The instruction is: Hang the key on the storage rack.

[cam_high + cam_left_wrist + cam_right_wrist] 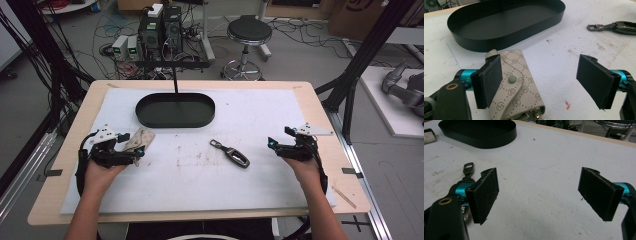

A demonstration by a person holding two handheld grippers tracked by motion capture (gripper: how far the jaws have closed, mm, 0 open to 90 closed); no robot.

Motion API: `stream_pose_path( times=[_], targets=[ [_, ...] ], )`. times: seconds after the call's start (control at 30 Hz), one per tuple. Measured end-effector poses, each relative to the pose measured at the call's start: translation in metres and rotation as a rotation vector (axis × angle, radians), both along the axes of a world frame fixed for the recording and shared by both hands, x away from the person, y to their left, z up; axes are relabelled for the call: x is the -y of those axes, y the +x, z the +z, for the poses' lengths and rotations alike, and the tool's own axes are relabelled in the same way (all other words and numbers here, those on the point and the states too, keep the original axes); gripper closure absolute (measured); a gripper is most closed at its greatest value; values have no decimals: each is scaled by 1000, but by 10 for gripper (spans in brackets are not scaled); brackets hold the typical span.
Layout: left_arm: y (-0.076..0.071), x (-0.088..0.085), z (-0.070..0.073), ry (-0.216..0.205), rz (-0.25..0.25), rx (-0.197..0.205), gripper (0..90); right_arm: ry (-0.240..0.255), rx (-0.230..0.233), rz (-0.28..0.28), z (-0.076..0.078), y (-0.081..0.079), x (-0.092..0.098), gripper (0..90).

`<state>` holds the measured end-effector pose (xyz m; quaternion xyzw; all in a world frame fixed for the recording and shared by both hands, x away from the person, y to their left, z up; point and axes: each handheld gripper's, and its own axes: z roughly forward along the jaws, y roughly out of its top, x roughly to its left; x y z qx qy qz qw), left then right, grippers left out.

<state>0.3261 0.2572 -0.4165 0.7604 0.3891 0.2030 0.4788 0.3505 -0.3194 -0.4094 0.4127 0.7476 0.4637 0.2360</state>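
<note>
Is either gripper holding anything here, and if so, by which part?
Nothing is held. The left gripper stands open around the beige monogrammed key pouch lying on the white mat; the right gripper is open over bare mat.

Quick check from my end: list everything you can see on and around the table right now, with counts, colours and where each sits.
tray: 1, black, oval, far middle of the mat, nothing in it
key pouch: 1, beige with a printed pattern and a snap, left side, lying between the left gripper's open jaws against one pad
car key: 1, dark with a metal clip, middle of the mat, right of centre
mat: 1, white, stained, covers most of the table
table: 1, light wood
stool: 1, black seat, on the floor behind the table
computer boxes: several, dark, on the floor behind
left gripper: 1, black and teal, open
right gripper: 1, black and teal, open, nothing between the jaws
</note>
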Motion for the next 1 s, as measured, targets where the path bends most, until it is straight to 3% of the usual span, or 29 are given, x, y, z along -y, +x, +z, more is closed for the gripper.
stream_pose_path(
  times=[0.27, 0.4, 0.67, 0.9, 0.97, 1.0],
  targets=[
    [2, -3, -4, 12, 36, -19, 203, -6, -4, -9, -1, 0, 1, 171],
    [4, -4, -7, 18, 51, -30, 193, -43, 9, -5, 0, -4, -3, 172],
    [12, -3, -17, 101, 103, -68, 177, -60, 4, -7, -1, -5, -4, 172],
    [20, 2, -28, 133, 122, -130, 176, -62, -12, -8, -3, -5, -3, 172],
    [22, 5, -31, 157, 126, -146, 176, -66, -13, -5, -3, -6, -3, 172],
    [25, 7, -35, 190, 130, -165, 176, -75, -16, -4, -3, -7, -4, 172]
  ],
)
